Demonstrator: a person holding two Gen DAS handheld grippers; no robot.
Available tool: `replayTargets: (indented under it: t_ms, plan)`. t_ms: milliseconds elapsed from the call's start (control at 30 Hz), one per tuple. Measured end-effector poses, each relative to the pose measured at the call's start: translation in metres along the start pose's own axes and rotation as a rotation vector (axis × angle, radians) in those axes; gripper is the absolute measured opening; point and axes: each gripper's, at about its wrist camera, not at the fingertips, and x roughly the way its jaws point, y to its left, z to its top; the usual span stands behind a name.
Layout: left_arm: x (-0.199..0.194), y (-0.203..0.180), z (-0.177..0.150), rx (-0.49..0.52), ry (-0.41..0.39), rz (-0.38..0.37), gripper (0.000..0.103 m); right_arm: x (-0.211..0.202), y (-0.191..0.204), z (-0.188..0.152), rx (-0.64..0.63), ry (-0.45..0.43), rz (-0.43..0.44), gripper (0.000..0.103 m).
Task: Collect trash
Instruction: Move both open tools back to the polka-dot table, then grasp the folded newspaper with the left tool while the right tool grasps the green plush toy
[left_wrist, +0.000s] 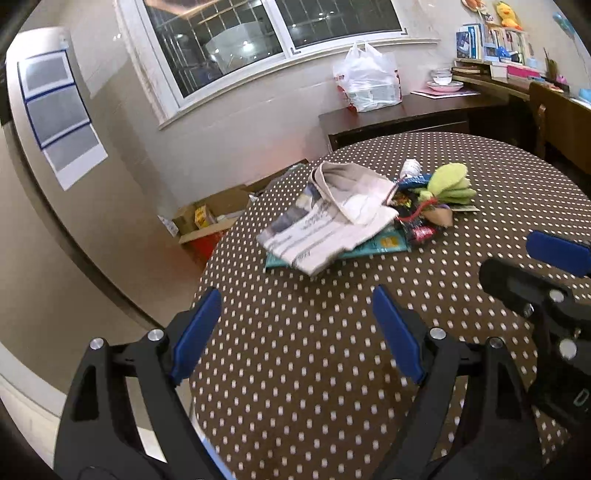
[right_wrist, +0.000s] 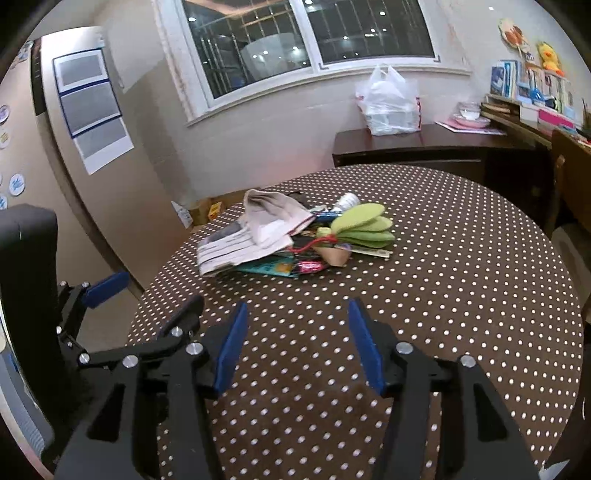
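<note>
A heap of trash lies near the far side of the round table: a folded newspaper (left_wrist: 325, 221) (right_wrist: 240, 242), a teal wrapper (left_wrist: 384, 244) (right_wrist: 269, 266), a green cloth bundle (left_wrist: 452, 182) (right_wrist: 364, 225), a paper cone (left_wrist: 439, 217) (right_wrist: 334, 255) and a small white bottle (left_wrist: 410, 168) (right_wrist: 347, 201). My left gripper (left_wrist: 297, 306) hovers over the table's near left edge, open and empty. My right gripper (right_wrist: 297, 321) hangs over the near part of the table, open with nothing between its blue pads. Each gripper shows at the edge of the other's view.
The table wears a brown cloth with white dots (left_wrist: 406, 295) (right_wrist: 461, 295). Behind it stands a dark sideboard (left_wrist: 399, 118) (right_wrist: 424, 147) bearing a white plastic bag (left_wrist: 367, 79) (right_wrist: 389, 101) and dishes. Cardboard boxes (left_wrist: 207, 218) sit on the floor at the left. A wooden chair (right_wrist: 569, 192) stands at the right.
</note>
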Motion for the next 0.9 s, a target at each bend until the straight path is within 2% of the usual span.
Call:
replayTargets:
  t_ms: [167,567,633,700,767,833,867,900]
  plan:
    - [0.02,-0.011,0.012,0.052,-0.003,-0.002,0.082,0.018,-0.014,0.006,0.049,0.023,-0.005,0.056]
    - [0.061,-0.024,0.031,0.106,0.001,-0.003,0.082,0.059,-0.039,0.025,0.169,0.047,-0.011,0.058]
    - [0.065,-0.022,0.036,0.101,0.011,-0.034,0.069,0.064,-0.041,0.03,0.183,0.043,-0.022,0.061]
    - [0.074,-0.018,0.041,0.081,0.049,-0.075,0.032,0.07,-0.044,0.035,0.194,0.041,-0.033,0.064]
    - [0.083,-0.015,0.043,0.07,0.076,-0.064,0.028,0.076,-0.047,0.04,0.207,0.039,-0.051,0.065]
    - [0.091,-0.01,0.043,0.043,0.085,-0.061,0.019,0.082,-0.047,0.045,0.212,0.04,-0.07,0.066]
    - [0.093,-0.007,0.044,0.022,0.096,-0.07,0.01,0.085,-0.047,0.048,0.213,0.04,-0.08,0.066]
    - [0.093,-0.001,0.044,-0.013,0.091,-0.076,0.009,0.089,-0.047,0.051,0.217,0.044,-0.086,0.066]
